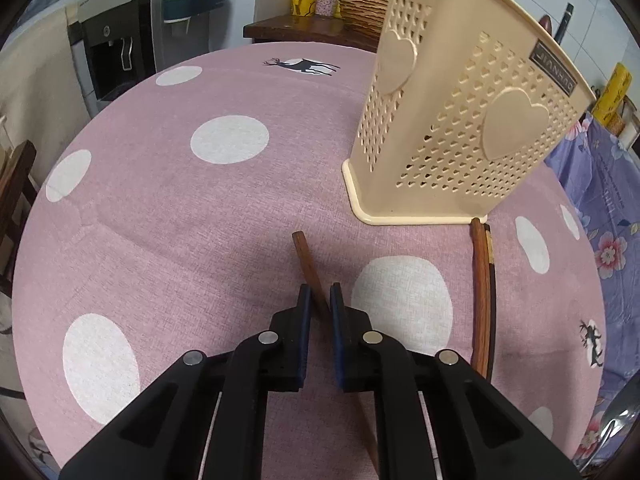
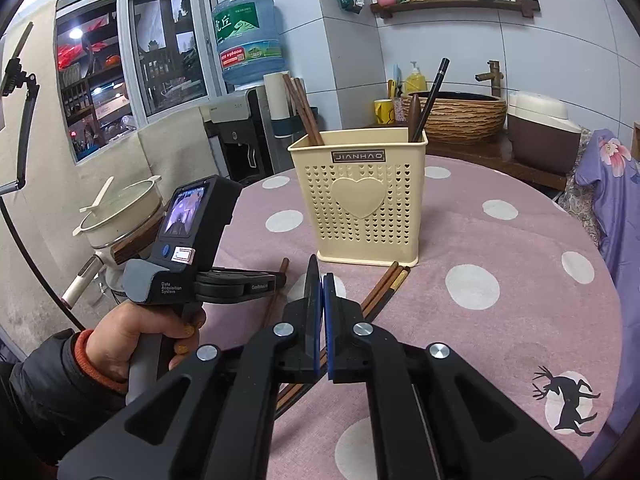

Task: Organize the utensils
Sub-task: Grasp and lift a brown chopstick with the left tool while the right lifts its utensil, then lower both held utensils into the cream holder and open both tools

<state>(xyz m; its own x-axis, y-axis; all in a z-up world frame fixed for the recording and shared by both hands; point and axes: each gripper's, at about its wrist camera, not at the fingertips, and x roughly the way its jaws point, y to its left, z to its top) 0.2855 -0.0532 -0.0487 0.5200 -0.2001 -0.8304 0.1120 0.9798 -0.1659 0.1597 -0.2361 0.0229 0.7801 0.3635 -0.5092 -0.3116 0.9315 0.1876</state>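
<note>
- The left tool (image 1: 320,300) pointed steeply down at the counter (image 1: 168,208), its blue pads drawn in narrow on a single brown chopstick (image 1: 306,264) that lay on the pink, white-dotted cloth.
- That chopstick ran between the pads, its blunt end sticking out ahead of the tips toward the middle of the counter; its other end passed back under the tool.
- No earlier view was there to compare, so I say only that the pads sat against the stick's sides.
- The right tool (image 2: 322,280) hung above the counter with its pads pressed flat together and nothing between them.
- A hand (image 2: 132,340) in a dark sleeve with an orange cuff gripped the handle of the left tool, as seen from the right wrist camera.
- The cream perforated utensil holder (image 2: 362,200), with a raised heart on its face, stood upright near the middle of the counter.
- A pair of brown chopsticks (image 2: 304,112) leaned in the holder's left compartment; a dark utensil handle and a black stick (image 2: 430,100) rose from its right side.
- More loose chopsticks (image 1: 482,292) lay close together on the cloth, their ends touching or just short of the holder's base at its near corner.
- Beyond the counter's far edge stood a woven-sided basin (image 2: 456,114) and a water dispenser (image 2: 248,36).
</note>
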